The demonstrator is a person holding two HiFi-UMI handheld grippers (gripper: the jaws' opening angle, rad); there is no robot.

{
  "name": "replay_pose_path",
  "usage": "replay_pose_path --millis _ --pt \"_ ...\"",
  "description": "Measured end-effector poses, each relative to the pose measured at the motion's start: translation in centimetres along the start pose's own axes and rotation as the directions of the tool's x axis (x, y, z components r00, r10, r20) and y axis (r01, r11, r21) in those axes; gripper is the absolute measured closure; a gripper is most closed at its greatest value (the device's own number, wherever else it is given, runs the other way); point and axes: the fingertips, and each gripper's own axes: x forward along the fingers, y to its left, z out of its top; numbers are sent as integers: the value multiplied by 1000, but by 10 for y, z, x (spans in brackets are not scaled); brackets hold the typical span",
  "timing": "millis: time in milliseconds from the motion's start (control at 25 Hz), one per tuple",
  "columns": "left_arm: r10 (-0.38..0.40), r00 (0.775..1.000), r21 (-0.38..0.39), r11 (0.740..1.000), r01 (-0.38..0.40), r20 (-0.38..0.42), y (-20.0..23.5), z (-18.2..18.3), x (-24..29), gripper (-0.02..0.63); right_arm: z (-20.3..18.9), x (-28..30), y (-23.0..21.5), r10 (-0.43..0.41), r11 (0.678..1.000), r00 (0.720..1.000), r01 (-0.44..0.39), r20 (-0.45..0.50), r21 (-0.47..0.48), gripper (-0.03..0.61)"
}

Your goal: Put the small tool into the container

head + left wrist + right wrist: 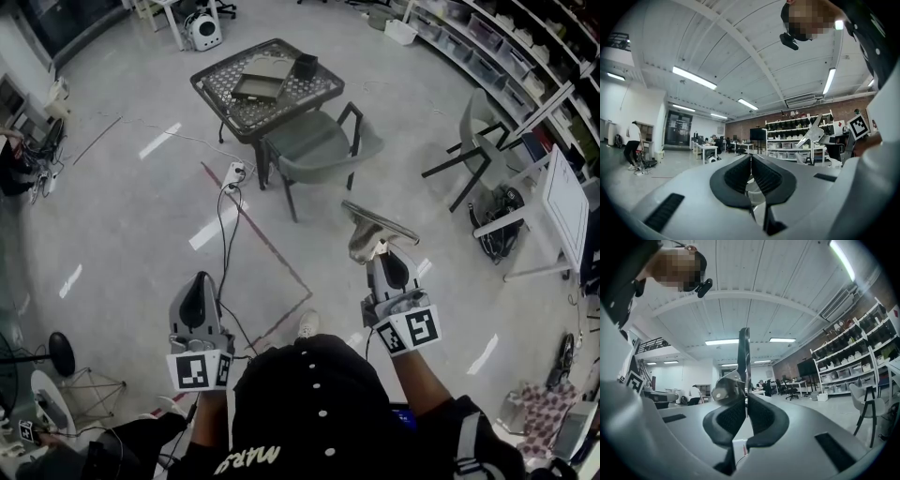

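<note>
My right gripper [382, 257] is shut on a small metal tool [376, 226] with a flat shiny blade, held up at chest height. In the right gripper view the blade [743, 363] stands edge-on, clamped between the black pads [759, 417]. My left gripper [198, 290] is shut with nothing in it, and its pads [764, 176] meet in the left gripper view. That view also shows the tool [814, 136] off to the right. A small black container [306, 66] stands on a dark mesh table [214, 95] far ahead of both grippers.
A flat grey tray [262, 86] lies on the table beside the container. A grey chair [322, 148] stands in front of the table, another chair [473, 141] to the right. Cables and a power strip [233, 174] lie on the floor. Shelving [525, 47] lines the right wall.
</note>
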Motion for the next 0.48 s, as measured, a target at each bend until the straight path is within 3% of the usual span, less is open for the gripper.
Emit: replay_pose_path --millis 480 --pt "44 999 20 999 -44 6 -17 10 27 581 -1 16 -37 30 999 1000 -30 -5 24 560"
